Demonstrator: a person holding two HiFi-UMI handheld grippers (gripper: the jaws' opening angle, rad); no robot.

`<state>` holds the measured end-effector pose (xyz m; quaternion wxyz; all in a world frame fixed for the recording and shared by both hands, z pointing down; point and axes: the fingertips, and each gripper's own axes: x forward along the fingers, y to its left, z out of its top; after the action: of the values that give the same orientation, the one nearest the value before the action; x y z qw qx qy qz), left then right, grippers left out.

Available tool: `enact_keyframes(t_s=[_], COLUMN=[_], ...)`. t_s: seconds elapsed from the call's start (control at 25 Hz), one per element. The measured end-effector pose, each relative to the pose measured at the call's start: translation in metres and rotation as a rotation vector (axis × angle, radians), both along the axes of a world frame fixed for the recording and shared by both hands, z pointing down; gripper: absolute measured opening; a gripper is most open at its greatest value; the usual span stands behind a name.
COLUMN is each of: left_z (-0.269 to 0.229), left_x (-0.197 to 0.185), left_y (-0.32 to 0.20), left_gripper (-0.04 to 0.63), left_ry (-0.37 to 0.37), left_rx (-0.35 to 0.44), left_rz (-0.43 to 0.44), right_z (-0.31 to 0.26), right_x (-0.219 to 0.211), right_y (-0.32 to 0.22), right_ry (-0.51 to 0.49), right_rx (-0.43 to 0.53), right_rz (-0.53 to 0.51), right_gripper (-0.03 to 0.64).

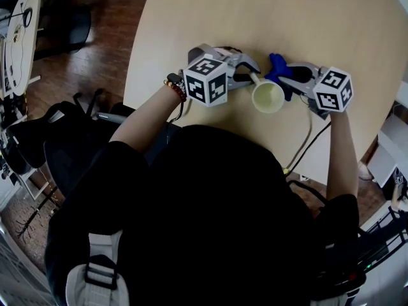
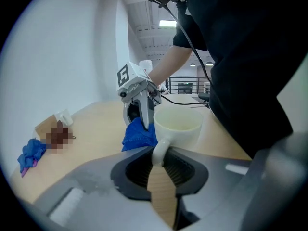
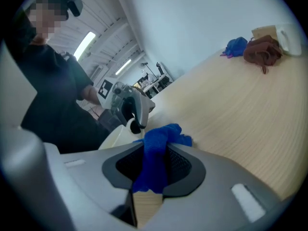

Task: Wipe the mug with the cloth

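A cream mug [image 1: 268, 97] stands upright near the table's front edge between both grippers. My left gripper [image 1: 254, 76] is shut on the mug's handle [image 2: 160, 150], with the mug [image 2: 176, 127] just beyond its jaws. My right gripper [image 1: 284, 81] is shut on a blue cloth [image 1: 278, 69]; the cloth [image 3: 156, 154] bunches between the jaws and sticks out past them. The cloth [image 2: 139, 134] lies against the mug's far side, at its rim. In the right gripper view only a pale sliver of the mug [image 3: 118, 135] shows behind the cloth.
The light wooden table [image 1: 268, 24] stretches away beyond the mug. At its far side lie a brown object [image 3: 261, 51], a second blue cloth [image 3: 236, 46] and a small white item [image 2: 63, 116]. A cable [image 1: 306, 145] hangs off the front edge. Chairs [image 1: 64, 129] stand at left.
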<state>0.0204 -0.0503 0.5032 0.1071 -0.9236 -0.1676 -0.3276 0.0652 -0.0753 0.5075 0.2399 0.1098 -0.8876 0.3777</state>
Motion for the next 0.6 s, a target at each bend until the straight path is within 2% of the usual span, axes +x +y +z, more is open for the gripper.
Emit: enact_keyframes(t_s=[0.2, 0.28, 0.4, 0.6], left_z=[0.001, 0.002, 0.002, 0.002], left_x=[0.005, 0.007, 0.011, 0.017], left_y=[-0.001, -0.002, -0.004, -0.005], left_gripper=[0.067, 0.069, 0.069, 0.074], left_ry=[-0.005, -0.006, -0.009, -0.008], left_rx=[0.021, 0.023, 0.024, 0.040], left_rz=[0.009, 0.020, 0.030, 0.037], right_z=[-0.043, -0.059, -0.061, -0.035], right_x=[-0.002, -0.002, -0.009, -0.020], right_y=[-0.004, -0.008, -0.007, -0.004], right_ry=[-0.301, -0.364, -0.341, -0.223], right_rx=[-0.115, -0.130, -0.146, -0.177], right_rz=[0.056, 0.037, -0.023, -0.084], right_gripper=[0.110, 0.110, 0.110, 0.110])
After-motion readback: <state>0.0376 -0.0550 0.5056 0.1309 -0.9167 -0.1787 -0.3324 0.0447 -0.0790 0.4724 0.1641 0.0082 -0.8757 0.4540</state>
